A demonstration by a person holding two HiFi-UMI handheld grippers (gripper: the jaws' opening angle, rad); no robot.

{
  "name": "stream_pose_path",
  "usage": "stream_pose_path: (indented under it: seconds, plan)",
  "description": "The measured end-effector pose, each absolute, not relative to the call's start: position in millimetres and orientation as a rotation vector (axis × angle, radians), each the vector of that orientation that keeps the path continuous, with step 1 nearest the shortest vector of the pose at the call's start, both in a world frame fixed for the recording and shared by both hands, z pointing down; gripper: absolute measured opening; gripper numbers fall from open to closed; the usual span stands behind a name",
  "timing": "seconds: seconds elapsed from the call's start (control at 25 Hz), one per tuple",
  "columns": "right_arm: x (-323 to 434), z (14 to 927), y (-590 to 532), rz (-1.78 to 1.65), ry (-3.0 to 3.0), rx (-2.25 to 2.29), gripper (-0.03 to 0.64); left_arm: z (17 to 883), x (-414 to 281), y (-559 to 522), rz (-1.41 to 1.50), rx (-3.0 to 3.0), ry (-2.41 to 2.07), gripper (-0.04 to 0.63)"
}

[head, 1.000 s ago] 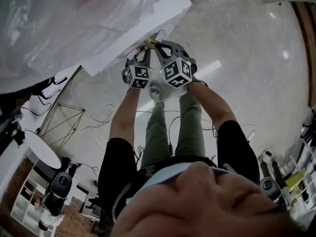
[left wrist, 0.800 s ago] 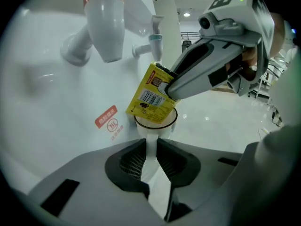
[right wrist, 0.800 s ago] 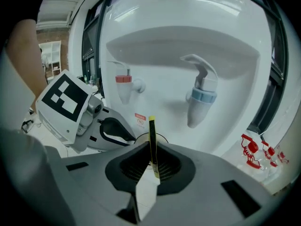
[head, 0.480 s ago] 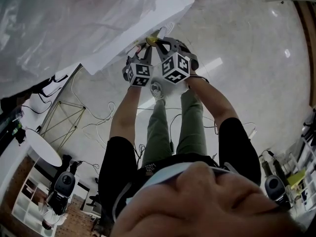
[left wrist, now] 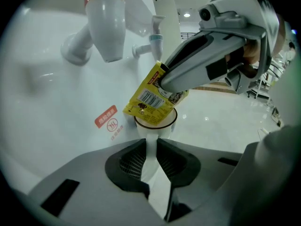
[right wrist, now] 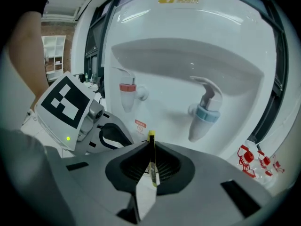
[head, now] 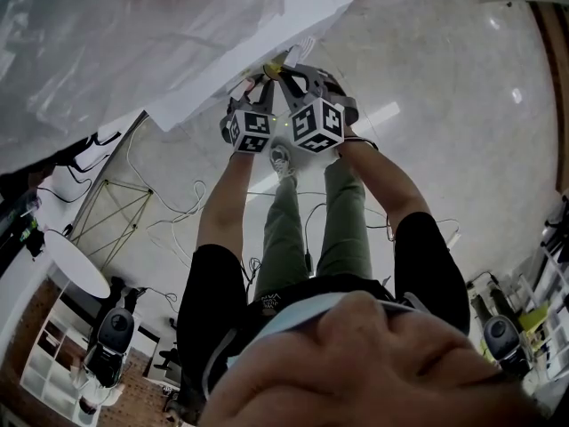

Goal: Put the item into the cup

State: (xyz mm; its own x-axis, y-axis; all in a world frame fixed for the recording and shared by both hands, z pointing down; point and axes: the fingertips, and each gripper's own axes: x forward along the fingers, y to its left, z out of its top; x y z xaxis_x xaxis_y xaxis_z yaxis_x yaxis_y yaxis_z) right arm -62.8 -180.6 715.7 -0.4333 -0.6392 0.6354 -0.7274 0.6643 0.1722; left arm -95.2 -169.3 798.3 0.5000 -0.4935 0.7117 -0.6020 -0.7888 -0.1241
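In the left gripper view my left gripper (left wrist: 150,147) is shut on the wall of a white paper cup (left wrist: 165,124), held up in front of a water dispenser. A yellow sachet (left wrist: 149,100) with a barcode hangs tilted at the cup's mouth, its lower edge at the rim. My right gripper (left wrist: 163,81) is shut on the sachet's upper end. In the right gripper view the sachet (right wrist: 151,161) shows edge-on between the jaws of that gripper (right wrist: 151,149). In the head view both grippers, left (head: 259,85) and right (head: 286,71), meet at the dispenser's front.
The white water dispenser (right wrist: 188,55) fills the background, with a red tap (left wrist: 106,22) and a blue tap (left wrist: 156,39) above the cup. A red warning label (left wrist: 106,117) sits on its back wall. Glossy floor and cables lie below.
Both grippers have drifted slightly up and toward the dispenser. Both grips look the same.
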Motion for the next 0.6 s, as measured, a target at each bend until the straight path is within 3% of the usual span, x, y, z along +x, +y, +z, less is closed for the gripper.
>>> stream_pose_path:
  seconds: [0.6]
  plan:
    - [-82, 755, -185, 0.224, -2.04, 0.834, 0.043, 799, -96, -169, 1.153, 2.606, -0.957, 0.083]
